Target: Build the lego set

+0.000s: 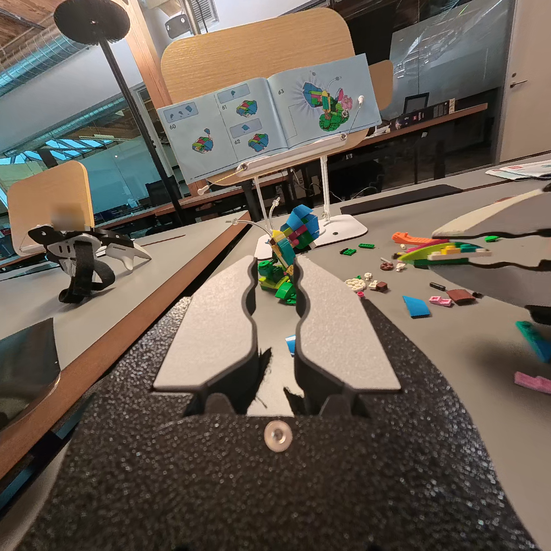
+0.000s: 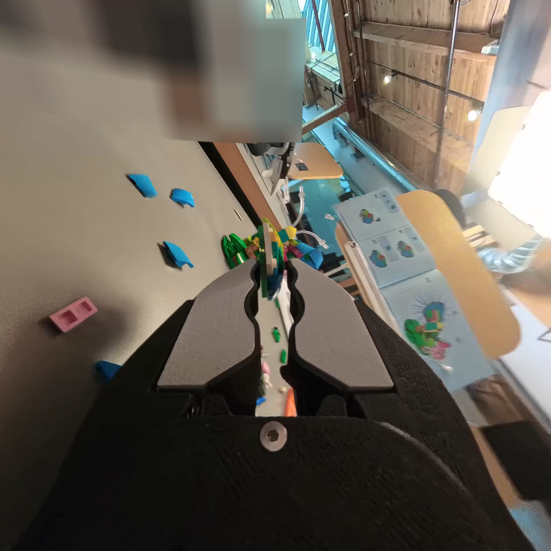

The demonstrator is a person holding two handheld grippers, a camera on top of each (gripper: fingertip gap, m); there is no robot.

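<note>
Right gripper (image 2: 272, 265) is clamped on a flat wing piece (image 2: 269, 262); three loose blue bricks (image 2: 178, 253) are seen only there, frame left. Left gripper (image 1: 275, 262) is parted before the butterfly model (image 1: 293, 238), frame centre, on the grey table (image 1: 447, 372); whether it is gripped cannot be told.

Grey table (image 1: 447, 372), glass partitions (image 1: 104, 125), timber ceiling (image 2: 417, 74) with spotlights (image 2: 387, 79).

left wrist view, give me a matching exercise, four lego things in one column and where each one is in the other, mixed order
Things:
1. flat wing assembly
2. butterfly model
3. orange brick separator
4. instruction booklet

Places:
A. lying on the table beyond the loose bricks
B. propped open on the wooden stand
C. clamped in the right gripper, off the table
D. standing on the table just past the left gripper

Pairs: 1-C, 2-D, 3-A, 4-B
</note>
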